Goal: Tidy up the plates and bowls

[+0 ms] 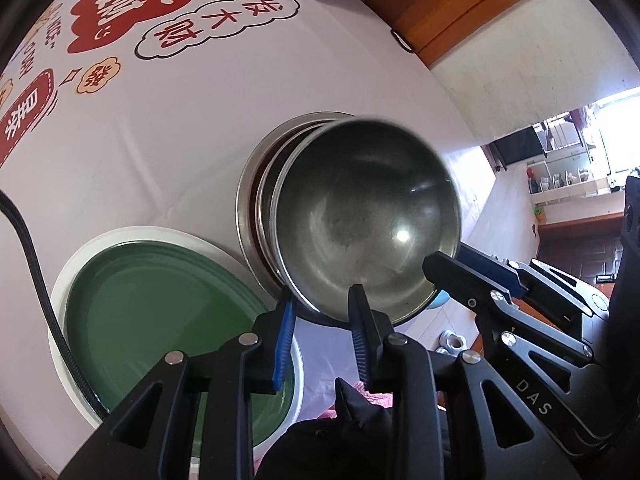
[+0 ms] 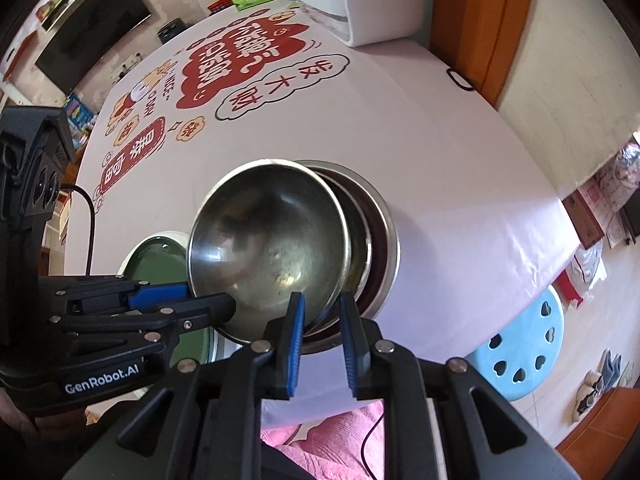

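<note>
Steel bowl (image 1: 360,216) — perhaps unclamped — over stack (image 1: 256,184)

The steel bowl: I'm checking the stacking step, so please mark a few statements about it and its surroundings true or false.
1. The steel bowl is tilted above a stack of steel bowls. True.
2. The green plate lies inside that stack. False: it lies on the table beside the stack.
3. The left gripper and the right gripper each have the tilted bowl's rim between their fingers. True.
4. The tilted bowl is full of water. False: it is empty, with only smudges on its bottom.
</note>
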A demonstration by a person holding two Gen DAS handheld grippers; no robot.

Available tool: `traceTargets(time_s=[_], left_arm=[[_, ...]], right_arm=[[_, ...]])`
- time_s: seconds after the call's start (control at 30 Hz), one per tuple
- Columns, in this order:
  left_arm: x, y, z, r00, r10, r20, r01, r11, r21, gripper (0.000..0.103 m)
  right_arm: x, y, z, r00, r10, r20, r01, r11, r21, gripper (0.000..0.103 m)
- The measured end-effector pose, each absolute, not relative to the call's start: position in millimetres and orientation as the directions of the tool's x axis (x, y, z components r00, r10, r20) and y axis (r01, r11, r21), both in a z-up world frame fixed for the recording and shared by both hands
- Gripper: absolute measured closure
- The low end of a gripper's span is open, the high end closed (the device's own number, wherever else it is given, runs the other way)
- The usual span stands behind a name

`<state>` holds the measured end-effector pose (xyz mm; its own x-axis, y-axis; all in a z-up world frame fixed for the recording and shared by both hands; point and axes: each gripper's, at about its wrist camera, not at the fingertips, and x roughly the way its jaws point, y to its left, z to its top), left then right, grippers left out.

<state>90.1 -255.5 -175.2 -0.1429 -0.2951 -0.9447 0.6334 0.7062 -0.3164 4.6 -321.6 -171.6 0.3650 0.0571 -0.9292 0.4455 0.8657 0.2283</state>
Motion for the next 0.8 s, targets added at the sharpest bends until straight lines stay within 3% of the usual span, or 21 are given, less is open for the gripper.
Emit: traceTargets(time_s=[0.23, 0.6, 0.8], left_arm=[[89.8, -262.7, -167.3, -0.126, -0.311, -0.942, 0.664, 0.679, -0.314, 0.073], [96.5, -252.0, -150.5, -0.092, -0.34, -0.936, 0.664, 0.68, -0.312, 0.07], [104.1, -242.9, -140.9, -0.058, -0.361, -0.931, 0.653, 0.692, -0.309, 0.061]], right_arm=[[-2.5, -324.7, -166.1, 0.399, 0.038, -0.916, 0.479, 0.843, 0.243, 0.084], [-8.4, -331.1, -159.1, 0.438, 0.028, -0.898, 0.503, 0.82, 0.271, 0.074], [-10.7, -337.6, -157.7, 0.463, 0.036, -0.886, 0.517, 0.801, 0.302, 0.065]])
